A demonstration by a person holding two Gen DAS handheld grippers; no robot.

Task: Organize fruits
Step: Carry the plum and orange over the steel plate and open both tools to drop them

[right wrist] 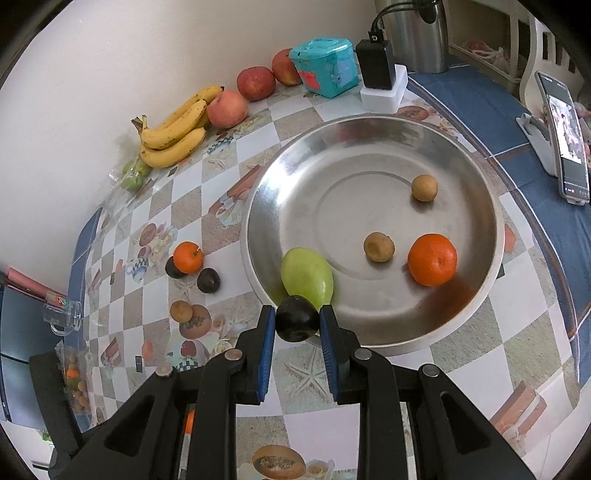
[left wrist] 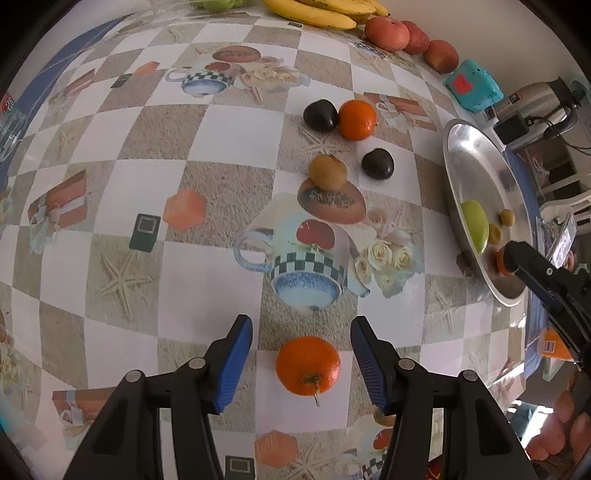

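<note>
My right gripper (right wrist: 297,320) is clenched on a dark plum (right wrist: 297,319) at the near rim of the steel bowl (right wrist: 369,158), which holds a green fruit (right wrist: 307,277), an orange (right wrist: 432,259) and two small brown fruits. My left gripper (left wrist: 302,360) is released, its pads apart either side of a second orange (left wrist: 308,365) lying on the surface (left wrist: 229,140).

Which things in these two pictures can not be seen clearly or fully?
- Bananas: left wrist view, cut off by the top edge.
- Phone screen: right wrist view, too small to read.
- Green fruit: right wrist view, its near end hidden behind the dark fruit in the right claw.
</note>
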